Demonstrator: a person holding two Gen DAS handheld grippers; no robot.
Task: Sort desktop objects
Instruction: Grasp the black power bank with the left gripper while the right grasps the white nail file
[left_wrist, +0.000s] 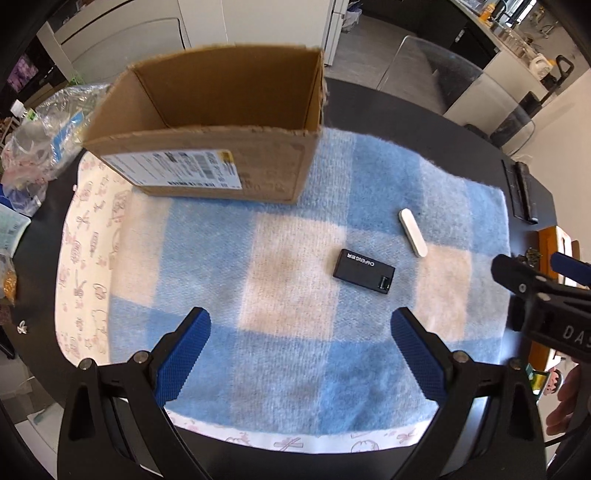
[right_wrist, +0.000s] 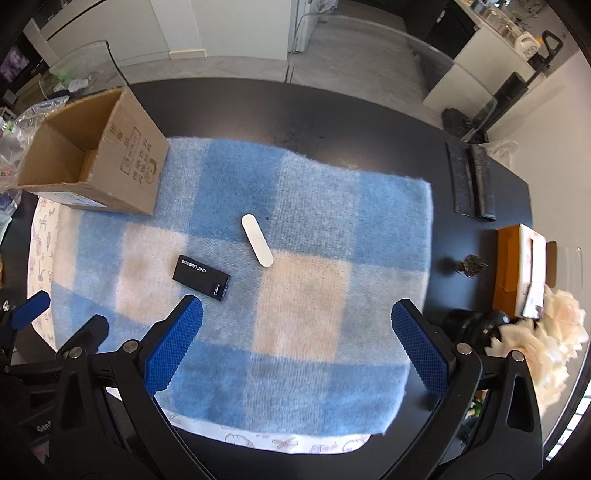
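Blue-and-white checked cloth (right_wrist: 303, 295) covered the dark round table (right_wrist: 332, 110). Right of the cloth: two black strips (right_wrist: 471, 181), an orange-and-white box (right_wrist: 517, 269), pale fabric flowers (right_wrist: 546, 343). Left of it: crumpled plastic bags (left_wrist: 40, 136).

Black box (right_wrist: 201, 277) and white stick (right_wrist: 257, 240) lie flat (apart) near open carton (right_wrist: 122, 173).

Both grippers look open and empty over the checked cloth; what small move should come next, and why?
Probably lower the open right gripper toward the black rectangular device. It lies flat on the blue-and-white checked cloth just ahead of that gripper's left finger, nearer than the white oblong stick, and the open cardboard box looks empty.
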